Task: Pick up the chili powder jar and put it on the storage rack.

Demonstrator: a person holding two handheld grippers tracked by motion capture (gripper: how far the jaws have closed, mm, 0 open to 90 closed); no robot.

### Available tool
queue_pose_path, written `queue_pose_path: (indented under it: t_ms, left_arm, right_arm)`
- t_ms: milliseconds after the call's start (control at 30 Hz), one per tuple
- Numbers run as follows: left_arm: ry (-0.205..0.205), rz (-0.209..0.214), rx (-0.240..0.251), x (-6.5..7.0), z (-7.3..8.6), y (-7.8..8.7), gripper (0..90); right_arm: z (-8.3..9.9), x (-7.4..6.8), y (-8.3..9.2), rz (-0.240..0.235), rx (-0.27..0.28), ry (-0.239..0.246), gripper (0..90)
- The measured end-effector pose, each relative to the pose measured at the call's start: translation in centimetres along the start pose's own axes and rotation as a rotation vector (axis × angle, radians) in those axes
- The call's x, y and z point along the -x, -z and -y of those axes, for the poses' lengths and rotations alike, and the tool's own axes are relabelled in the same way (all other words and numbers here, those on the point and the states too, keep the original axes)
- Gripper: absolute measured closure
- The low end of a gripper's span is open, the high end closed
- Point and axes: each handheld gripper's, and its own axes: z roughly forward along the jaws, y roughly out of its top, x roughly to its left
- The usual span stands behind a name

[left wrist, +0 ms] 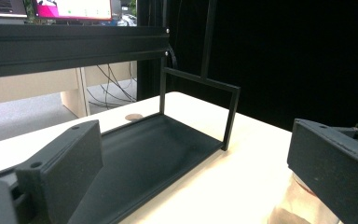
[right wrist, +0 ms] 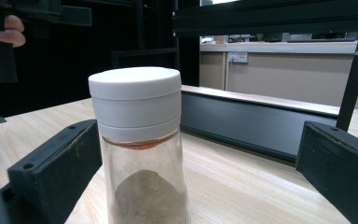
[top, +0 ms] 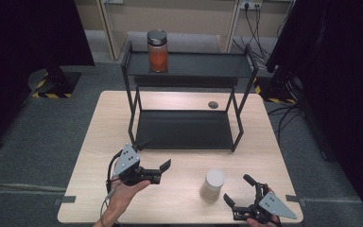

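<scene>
A glass jar [top: 212, 185] with a white lid [right wrist: 135, 95] and brown powder inside stands upright on the wooden table [top: 179, 198], near its front right. My right gripper [top: 237, 189] sits just right of the jar, open. In the right gripper view the jar [right wrist: 142, 154] stands between the spread jaws but nearer the left one, touching neither. My left gripper [top: 163, 171] hovers open to the jar's left, holding nothing. It faces the black rack's lower shelf [left wrist: 158, 149]. A second jar [top: 158, 51] with orange contents and a metal lid stands on the rack's top shelf [top: 203, 65].
The black two-tier rack [top: 236, 123] takes up the table's far half. A small dark round grommet [top: 212, 104] lies in the tabletop behind it. Cables and stand bases [top: 56, 85] are on the floor beyond the table.
</scene>
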Motion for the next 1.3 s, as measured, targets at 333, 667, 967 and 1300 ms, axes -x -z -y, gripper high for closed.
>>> queue_pose_path:
  t_ms: [333, 667, 967, 1300]
  left_arm:
    - [-0.013, 0.013, -0.005, 0.6, 1.5, 0.1, 3.0]
    - [-0.005, 0.018, -0.005, 0.8, 3.4, 0.4, 3.0]
    - [-0.011, 0.024, -0.004, 1.0, 5.1, 0.4, 2.9]
    - [0.0, 0.026, -0.016, 1.3, 6.8, 0.6, 2.9]
  right_arm:
    - [0.0, 0.0, 0.0, -0.002, 0.001, -0.001, 0.5]
    - [0.1, 0.0, -0.1, 0.001, 0.003, -0.006, 0.5]
    - [0.1, 0.0, -0.1, 0.005, 0.007, -0.013, 0.5]
    - [0.2, 0.0, -0.1, 0.005, 0.008, -0.017, 0.5]
